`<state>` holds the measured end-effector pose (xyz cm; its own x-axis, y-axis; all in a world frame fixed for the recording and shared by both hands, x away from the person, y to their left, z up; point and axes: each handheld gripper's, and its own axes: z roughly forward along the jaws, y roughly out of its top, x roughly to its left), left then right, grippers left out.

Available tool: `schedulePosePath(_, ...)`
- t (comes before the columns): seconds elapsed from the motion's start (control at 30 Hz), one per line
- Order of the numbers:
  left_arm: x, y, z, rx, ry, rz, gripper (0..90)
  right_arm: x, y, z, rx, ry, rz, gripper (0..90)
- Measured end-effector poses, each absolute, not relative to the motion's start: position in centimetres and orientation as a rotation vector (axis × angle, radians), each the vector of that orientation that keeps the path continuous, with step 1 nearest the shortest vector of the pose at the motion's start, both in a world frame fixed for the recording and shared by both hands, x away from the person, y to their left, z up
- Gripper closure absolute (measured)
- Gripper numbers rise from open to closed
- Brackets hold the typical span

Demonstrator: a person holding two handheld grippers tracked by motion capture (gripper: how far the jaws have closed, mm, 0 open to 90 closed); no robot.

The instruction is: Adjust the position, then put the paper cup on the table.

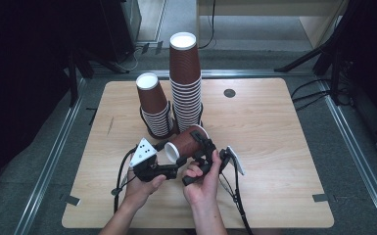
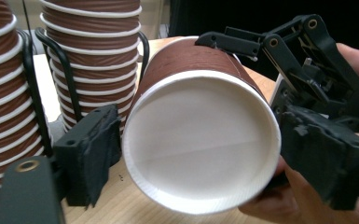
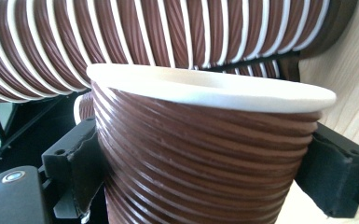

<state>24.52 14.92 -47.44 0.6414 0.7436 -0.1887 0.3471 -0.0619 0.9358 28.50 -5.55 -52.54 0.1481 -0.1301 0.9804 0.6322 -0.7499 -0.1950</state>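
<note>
While the right gripper (image 1: 201,147) clamps a single brown ribbed paper cup (image 1: 186,143) by its wall, tipped on its side above the light wooden table (image 1: 274,147), the left gripper (image 1: 169,169) stands with its jaws apart, one pad just beside the cup's white base, not pressing. At twelve o'clock from the cup, two upturned stacks of matching cups (image 1: 185,83) fill a black wire rack (image 1: 146,125). I judge one cup separated, its placing yet to come.

A lab or test rig — a lone wooden table (image 1: 274,147) ringed by metal rails (image 1: 54,156), black tripod legs (image 1: 303,58), loose cables (image 1: 313,93) on grey floor (image 1: 176,14).
</note>
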Motion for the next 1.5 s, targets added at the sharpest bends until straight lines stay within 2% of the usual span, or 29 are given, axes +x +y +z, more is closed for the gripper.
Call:
schedulePosePath(0.23,24.7,15.6,-47.4,1.646,0.921,0.378,3.0,28.7,-6.6,-52.0,-1.868,-0.511,-1.756,12.0)
schedulePosePath(0.4,24.8,16.5,-47.4,1.632,0.934,0.383,1.7,28.8,-7.4,-51.6,-1.915,-0.563,-1.836,12.2)
schedulePosePath(0.97,24.9,19.2,-48.3,1.61,1.041,0.377,1.6,28.3,-8.8,-50.0,-1.944,-0.898,-2.155,12.4)
schedulePosePath(1.5,24.6,22.4,-50.4,1.61,1.157,0.467,1.6,28.0,-9.2,-49.4,-1.911,-1.272,-2.381,12.7)
